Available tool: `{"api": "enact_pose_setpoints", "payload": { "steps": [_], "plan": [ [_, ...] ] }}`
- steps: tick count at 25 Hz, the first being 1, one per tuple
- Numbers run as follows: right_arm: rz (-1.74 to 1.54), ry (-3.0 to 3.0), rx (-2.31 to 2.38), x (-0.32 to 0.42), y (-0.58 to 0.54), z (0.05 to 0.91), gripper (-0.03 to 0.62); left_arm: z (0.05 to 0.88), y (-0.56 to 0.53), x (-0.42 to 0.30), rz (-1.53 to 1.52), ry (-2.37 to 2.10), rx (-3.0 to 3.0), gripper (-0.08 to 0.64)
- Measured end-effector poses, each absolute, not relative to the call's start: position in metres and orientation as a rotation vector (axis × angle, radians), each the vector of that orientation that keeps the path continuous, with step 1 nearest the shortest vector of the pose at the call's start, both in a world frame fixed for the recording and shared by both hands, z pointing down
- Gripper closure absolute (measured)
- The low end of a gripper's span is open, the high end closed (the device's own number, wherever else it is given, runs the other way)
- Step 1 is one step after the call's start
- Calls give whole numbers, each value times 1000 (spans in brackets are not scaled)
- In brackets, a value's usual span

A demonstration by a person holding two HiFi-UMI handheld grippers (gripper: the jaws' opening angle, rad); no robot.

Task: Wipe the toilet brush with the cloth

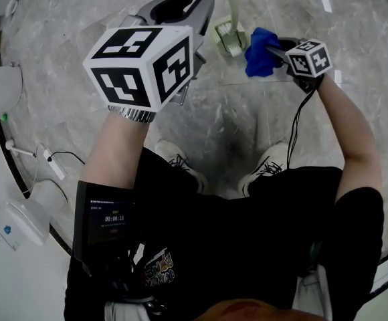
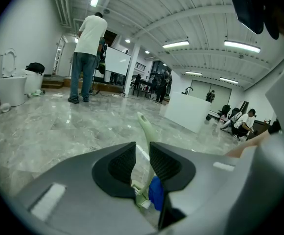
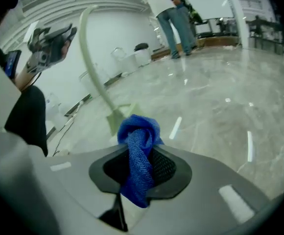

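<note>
Left hand-held gripper (image 2: 142, 153): closed on the pale green handle (image 2: 147, 136) of the toilet brush (image 1: 231, 37). We judge that the grip is there to keep the brush in the air and steady so that the other side can work on it.
Right hand-held gripper (image 3: 141, 153): clamped on a bunched blue cloth (image 3: 138, 133). A wad sticks out past the jaws, which leaves a soft pad to rub with.
Toilet brush position: in the head view the brush head (image 3: 116, 117) is at 12 o'clock, off the marble floor (image 1: 247, 126). The handle runs up out of the top edge.
Cloth position: at 1 o'clock in the head view, just beside the brush head on its 3 o'clock side. We cannot tell whether it touches the brush head.
Why this arrangement: one side holds and the other wipes. The cloth meets the brush low down, near the bristle end, so we take the wipe to be at its start or just under way.
Marker cubes (image 1: 144, 62): black-and-white square patterns only, with no letters.
Chest screen (image 1: 110, 221): at 7 o'clock, with digits that look like a timer. They are too small for us to read with confidence.
Shirt print (image 1: 157, 266): colourful lettering that we cannot read.
Brush and cloth: we see no brand or label on either.
</note>
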State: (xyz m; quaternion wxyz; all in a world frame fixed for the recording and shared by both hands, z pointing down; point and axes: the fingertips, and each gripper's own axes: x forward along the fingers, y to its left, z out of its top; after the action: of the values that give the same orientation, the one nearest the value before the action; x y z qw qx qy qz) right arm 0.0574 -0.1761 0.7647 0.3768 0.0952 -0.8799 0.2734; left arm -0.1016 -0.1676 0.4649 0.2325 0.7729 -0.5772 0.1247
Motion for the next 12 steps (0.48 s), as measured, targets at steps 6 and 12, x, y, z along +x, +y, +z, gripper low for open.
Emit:
{"api": "enact_pose_setpoints", "payload": {
  "steps": [6, 12],
  "plan": [
    [732, -2445, 439, -23, -260, 712, 505, 473, -162, -109, 386, -1597, 2091, 471],
    [579, -2517, -20, -121, -226, 694, 505, 491, -137, -120, 449, -1604, 2039, 474]
  ]
}}
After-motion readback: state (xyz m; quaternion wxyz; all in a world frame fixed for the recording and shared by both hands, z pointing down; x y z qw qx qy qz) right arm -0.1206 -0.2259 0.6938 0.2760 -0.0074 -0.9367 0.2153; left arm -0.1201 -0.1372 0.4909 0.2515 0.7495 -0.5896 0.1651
